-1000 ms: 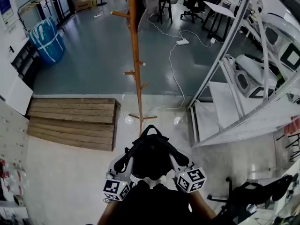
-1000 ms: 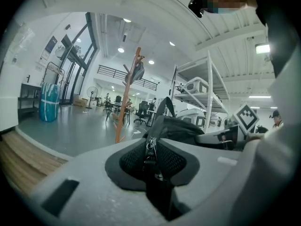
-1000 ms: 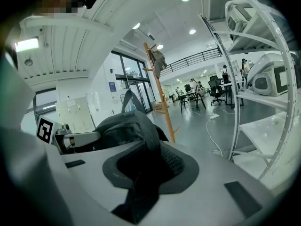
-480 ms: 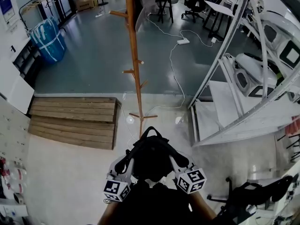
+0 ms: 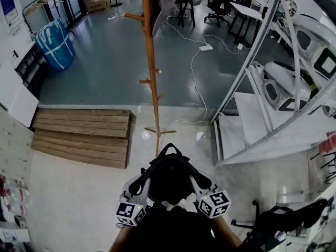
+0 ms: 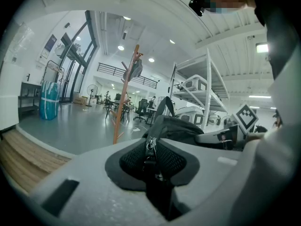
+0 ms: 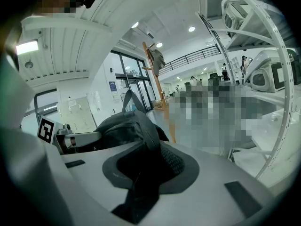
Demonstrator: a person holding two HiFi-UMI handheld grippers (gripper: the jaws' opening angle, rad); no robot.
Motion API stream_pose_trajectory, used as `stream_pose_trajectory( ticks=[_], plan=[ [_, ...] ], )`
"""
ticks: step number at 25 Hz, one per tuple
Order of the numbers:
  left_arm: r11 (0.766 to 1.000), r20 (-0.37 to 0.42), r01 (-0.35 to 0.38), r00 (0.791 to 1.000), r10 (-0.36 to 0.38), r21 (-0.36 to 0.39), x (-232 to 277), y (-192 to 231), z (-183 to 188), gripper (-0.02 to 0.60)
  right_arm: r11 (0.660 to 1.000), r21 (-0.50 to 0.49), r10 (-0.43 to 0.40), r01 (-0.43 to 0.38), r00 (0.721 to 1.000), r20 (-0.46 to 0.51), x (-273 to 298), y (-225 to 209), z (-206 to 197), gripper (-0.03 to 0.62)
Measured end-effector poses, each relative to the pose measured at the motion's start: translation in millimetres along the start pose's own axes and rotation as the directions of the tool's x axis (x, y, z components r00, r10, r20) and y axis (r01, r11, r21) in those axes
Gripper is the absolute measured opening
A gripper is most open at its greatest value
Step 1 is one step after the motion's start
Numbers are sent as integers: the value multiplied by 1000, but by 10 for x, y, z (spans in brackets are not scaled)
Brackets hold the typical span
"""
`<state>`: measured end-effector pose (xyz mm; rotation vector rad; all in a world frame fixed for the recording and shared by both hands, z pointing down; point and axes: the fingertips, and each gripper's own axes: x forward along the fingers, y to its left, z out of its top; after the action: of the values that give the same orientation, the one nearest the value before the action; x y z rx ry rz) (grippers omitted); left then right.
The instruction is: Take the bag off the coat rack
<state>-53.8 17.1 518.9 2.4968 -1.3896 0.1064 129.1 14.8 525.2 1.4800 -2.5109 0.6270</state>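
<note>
- Drawn the bag [image 5: 169, 175] slightly further back from the coat rack [image 5: 151, 72] at 12 o'clock; free of all pegs.
- Pinched by left tongs [image 6: 150, 160] at the zipper and by right tongs [image 7: 141, 173] on dark fabric, perhaps a strap.
- Seems nearly finished.

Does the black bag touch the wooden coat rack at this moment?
Apart. In the left gripper view the bag sits at the jaws, while the coat rack stands further off, with open floor between them.
</note>
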Motion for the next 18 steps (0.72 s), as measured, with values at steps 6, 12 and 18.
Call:
stream_pose_trajectory(
  ticks=[6,12,18],
  plan=[
    [1000,-15,9,1000,-9,-7,30,16,7,74,1000,2,-10,10,1000,6,38,-20,20,80],
    [1000,-27,21,999,-21,-8,51,33,-12,74,1000,-3,-7,7,1000,-1,71,-19,32,80],
    [1000,-5,26,1000,-26,-5,91,65,27,74,1000,4,-6,6,1000,0,107,-22,44,80]
  ],
)
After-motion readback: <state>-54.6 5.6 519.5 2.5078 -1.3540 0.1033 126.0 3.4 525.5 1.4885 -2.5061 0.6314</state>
